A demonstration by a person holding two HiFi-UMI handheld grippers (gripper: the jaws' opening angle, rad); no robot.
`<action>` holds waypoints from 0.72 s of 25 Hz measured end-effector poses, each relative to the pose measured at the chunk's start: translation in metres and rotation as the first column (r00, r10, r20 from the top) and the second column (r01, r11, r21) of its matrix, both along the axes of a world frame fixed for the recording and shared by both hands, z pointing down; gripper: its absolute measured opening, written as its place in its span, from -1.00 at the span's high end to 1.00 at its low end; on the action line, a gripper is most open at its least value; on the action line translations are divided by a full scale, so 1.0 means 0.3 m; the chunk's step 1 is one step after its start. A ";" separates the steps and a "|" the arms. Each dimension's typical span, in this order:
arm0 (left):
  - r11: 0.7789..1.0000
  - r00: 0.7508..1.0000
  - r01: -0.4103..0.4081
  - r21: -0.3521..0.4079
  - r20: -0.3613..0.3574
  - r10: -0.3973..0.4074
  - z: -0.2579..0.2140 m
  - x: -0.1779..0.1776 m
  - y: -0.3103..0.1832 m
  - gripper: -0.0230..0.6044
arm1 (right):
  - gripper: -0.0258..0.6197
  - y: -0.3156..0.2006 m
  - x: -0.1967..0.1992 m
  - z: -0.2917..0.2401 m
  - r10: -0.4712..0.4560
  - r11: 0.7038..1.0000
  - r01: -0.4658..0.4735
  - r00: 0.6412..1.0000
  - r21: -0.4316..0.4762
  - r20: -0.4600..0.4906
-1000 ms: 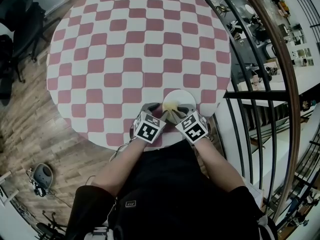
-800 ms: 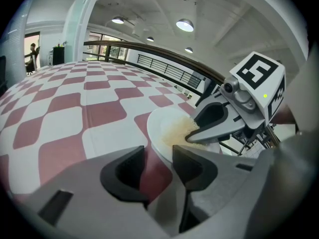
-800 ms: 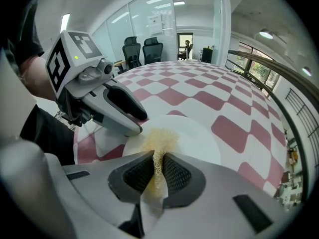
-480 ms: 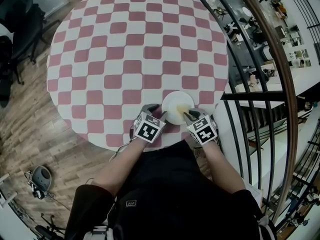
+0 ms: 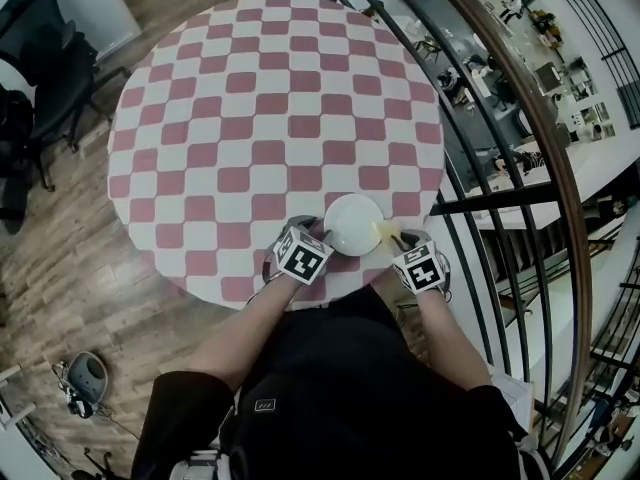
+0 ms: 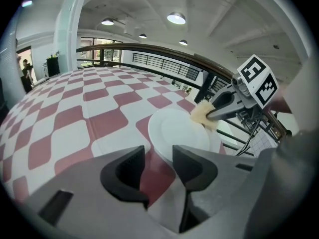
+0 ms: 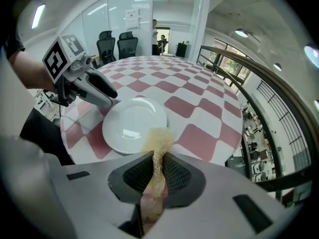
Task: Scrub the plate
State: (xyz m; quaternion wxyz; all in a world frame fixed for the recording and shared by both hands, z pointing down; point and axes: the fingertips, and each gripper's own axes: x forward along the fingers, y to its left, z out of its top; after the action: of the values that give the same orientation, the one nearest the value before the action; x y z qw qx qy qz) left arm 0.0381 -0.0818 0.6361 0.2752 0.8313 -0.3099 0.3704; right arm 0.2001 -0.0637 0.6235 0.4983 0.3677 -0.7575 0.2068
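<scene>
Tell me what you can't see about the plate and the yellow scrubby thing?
Head view: the scrubber and plate are too small to tell whether they touch.
Left gripper view: the left gripper covers the plate's near rim.
Right gripper view: the scrubber's lower end is hidden between the shut jaws of the right gripper.

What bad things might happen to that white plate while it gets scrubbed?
1. The plate sits close to the near edge of the table. The left gripper is open beside it with nothing between its jaws, so a hard push from the scrubber might slide it off.
2. The right gripper pinches only a thin strip of the scrubber, which might slip out.
</scene>
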 end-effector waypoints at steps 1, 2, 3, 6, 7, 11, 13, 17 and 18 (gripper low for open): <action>1.000 1.000 0.002 0.016 0.005 -0.002 -0.018 -0.007 -0.011 0.36 | 0.75 0.002 0.007 -0.020 0.021 1.000 -0.021 1.000 0.005 0.017; 0.999 1.000 0.008 0.031 0.008 -0.008 -0.036 -0.013 -0.020 0.36 | 0.75 0.004 0.009 -0.044 0.036 0.999 -0.037 0.999 0.012 0.039; 0.999 1.000 0.017 0.044 0.011 -0.018 -0.052 -0.017 -0.025 0.36 | 0.75 0.009 0.008 -0.069 0.046 0.999 -0.048 0.997 0.020 0.066; 0.996 0.998 0.055 0.073 0.009 -0.056 -0.100 -0.028 -0.012 0.36 | 0.75 0.037 0.001 -0.129 0.063 0.997 -0.068 0.986 0.031 0.153; 0.994 0.998 0.069 0.085 0.008 -0.070 -0.120 -0.033 -0.005 0.36 | 0.75 0.045 -0.002 -0.141 0.061 0.997 -0.067 0.982 0.030 0.179; 0.978 0.985 0.170 0.120 -0.035 -0.167 -0.208 -0.061 0.035 0.36 | 0.75 0.060 -0.023 -0.196 0.048 0.998 -0.057 0.948 0.020 0.315; 0.964 0.970 0.239 0.119 -0.082 -0.230 -0.253 -0.074 0.058 0.36 | 0.75 0.059 -0.039 -0.262 0.058 0.997 -0.074 0.904 0.022 0.423; 0.930 0.933 0.344 0.130 -0.155 -0.324 -0.345 -0.067 0.121 0.36 | 0.75 0.086 -0.048 -0.414 0.064 0.995 -0.100 0.796 0.027 0.602; 0.922 0.926 0.360 0.139 -0.174 -0.335 -0.375 -0.058 0.138 0.36 | 0.75 0.096 -0.046 -0.447 0.035 0.995 -0.087 0.792 0.056 0.610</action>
State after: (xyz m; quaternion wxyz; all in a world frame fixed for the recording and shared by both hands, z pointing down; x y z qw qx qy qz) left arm 0.0208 -0.0405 0.5235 0.2874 0.8082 -0.4619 0.2256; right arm 0.1864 -0.0349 0.4894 0.2065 0.3257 -0.8728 0.2991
